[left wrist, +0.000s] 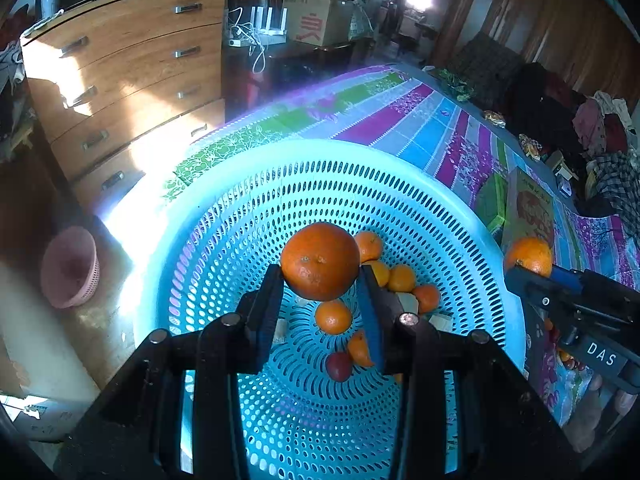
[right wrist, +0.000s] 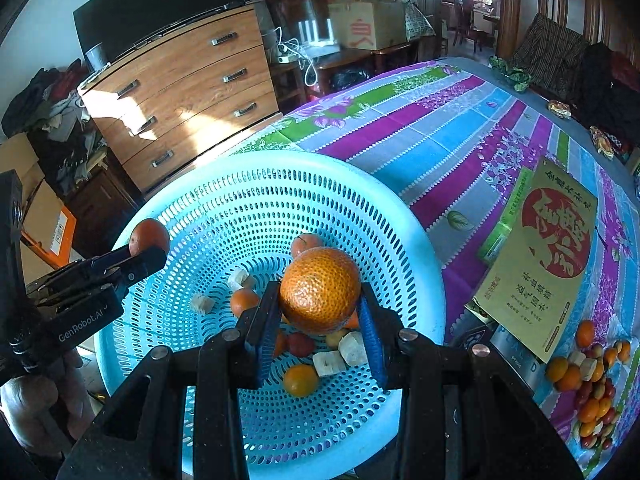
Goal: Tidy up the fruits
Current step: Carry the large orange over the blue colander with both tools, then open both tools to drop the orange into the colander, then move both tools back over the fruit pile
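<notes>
While the left wrist view looks down into the blue basket (left wrist: 224, 184), the left tool (left wrist: 320, 280) is clamped on an orange (left wrist: 319, 260), its two pads pressed against the fruit's sides, held above the basket's floor where several smaller oranges (left wrist: 333, 317) and a red fruit (left wrist: 339, 366) already lie. The orange is nearly round, so it has no real long axis; its stem dimple faces the camera. At the right edge the right tool (left wrist: 520, 268) carries a second orange (left wrist: 529, 256) just outside the rim.

In the right wrist view, the right tool (right wrist: 320, 304) likewise grips its orange (right wrist: 320, 290) over the basket, pebbled skin toward the lens, no stem showing. The left tool (right wrist: 148, 254) appears at the left with its fruit over the rim. A heap of unsorted fruit (right wrist: 592, 384) waits on the desk (right wrist: 440, 128) beside a yellow box (right wrist: 552, 256).

The step looks like delivery: both fruits seem ready for release. Next would be lowering a little, then parting the jaws so neither orange bounces out.
</notes>
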`<state>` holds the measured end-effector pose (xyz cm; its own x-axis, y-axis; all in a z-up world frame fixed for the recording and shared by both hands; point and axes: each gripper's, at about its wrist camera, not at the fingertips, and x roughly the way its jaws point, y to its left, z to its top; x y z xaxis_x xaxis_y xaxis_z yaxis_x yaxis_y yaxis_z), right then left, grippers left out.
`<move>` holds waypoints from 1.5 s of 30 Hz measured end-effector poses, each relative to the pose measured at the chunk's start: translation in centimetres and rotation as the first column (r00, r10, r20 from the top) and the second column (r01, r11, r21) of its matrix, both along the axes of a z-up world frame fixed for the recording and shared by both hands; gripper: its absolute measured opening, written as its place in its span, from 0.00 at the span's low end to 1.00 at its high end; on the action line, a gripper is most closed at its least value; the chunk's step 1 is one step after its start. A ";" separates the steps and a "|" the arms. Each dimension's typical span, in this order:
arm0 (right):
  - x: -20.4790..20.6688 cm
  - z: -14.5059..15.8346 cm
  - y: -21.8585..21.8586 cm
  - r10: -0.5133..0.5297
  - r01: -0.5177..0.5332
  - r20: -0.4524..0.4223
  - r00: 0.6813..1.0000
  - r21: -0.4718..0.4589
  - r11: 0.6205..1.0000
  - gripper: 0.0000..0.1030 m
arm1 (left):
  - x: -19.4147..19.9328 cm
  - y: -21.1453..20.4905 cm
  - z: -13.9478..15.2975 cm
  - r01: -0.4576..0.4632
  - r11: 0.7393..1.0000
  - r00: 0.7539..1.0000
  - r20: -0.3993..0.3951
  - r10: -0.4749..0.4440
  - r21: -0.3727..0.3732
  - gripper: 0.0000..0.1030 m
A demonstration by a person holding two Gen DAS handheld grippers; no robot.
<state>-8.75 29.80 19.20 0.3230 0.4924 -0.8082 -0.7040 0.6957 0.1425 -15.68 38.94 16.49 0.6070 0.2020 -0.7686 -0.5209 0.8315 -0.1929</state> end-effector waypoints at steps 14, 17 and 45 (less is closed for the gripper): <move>0.1 -0.5 0.5 0.002 -0.002 -0.006 1.000 -0.015 1.000 0.40 | 0.4 0.2 -0.7 0.004 1.000 1.000 -0.018 -0.004 -0.010 0.37; 0.0 -0.6 0.6 0.004 -0.004 -0.007 1.000 -0.018 1.000 0.40 | 0.5 0.2 -0.8 0.003 1.000 1.000 -0.024 -0.003 -0.012 0.37; -4.4 4.4 -6.0 -0.023 0.000 0.174 0.985 0.133 0.991 0.85 | -0.5 -2.5 2.2 -0.047 0.991 0.997 0.066 0.039 0.126 0.83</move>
<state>-13.10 23.80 23.64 0.4596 0.5862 -0.6672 -0.7181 0.6873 0.1092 -16.18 36.45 18.67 0.6422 0.3230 -0.6952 -0.5468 0.8286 -0.1201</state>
